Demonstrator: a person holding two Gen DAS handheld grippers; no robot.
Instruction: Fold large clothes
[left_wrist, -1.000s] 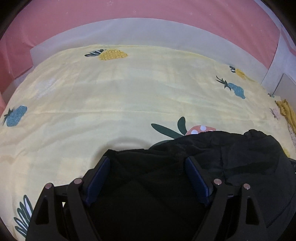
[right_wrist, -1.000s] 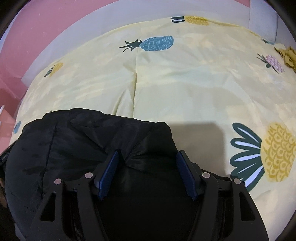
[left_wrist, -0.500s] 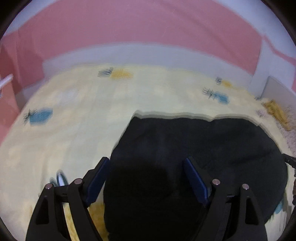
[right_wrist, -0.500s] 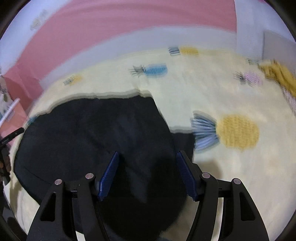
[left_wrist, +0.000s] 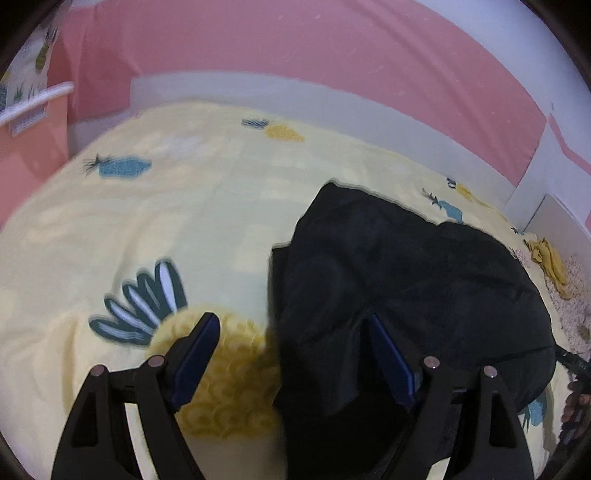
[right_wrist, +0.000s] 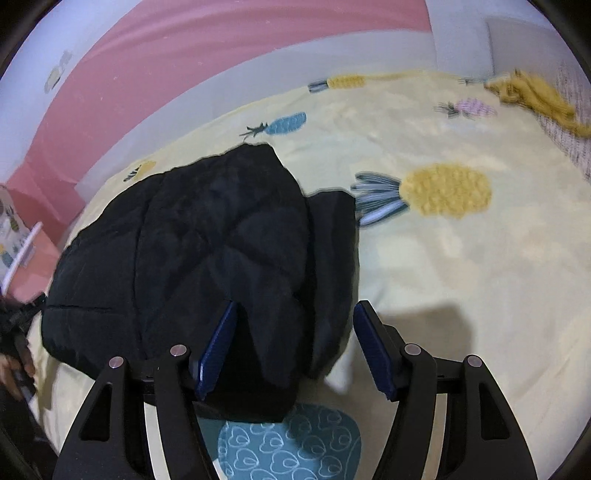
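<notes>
- A bed with a pale yellow sheet (left_wrist: 155, 229) fills most of both views; the sheet has printed pineapples in blue, yellow and pink.
- A pink wall (left_wrist: 295, 48) with a grey band below it stands behind the bed.
- A crumpled mustard-yellow cloth (right_wrist: 535, 98) lies at the far edge of the bed.
- A pink box with a white rim (left_wrist: 33, 122) stands beside the bed.

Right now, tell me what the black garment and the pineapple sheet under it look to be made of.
Black garment: looks like padded synthetic shell, perhaps nylon or polyester; stitched quilting lines, puffy panels and a faint sheen suggest it.
Pineapple sheet: looks like thin woven cotton or a cotton blend; matte pale yellow with flat printed pineapples and soft shallow creases. Motion blur hides the weave, so neither fibre is certain.
</notes>
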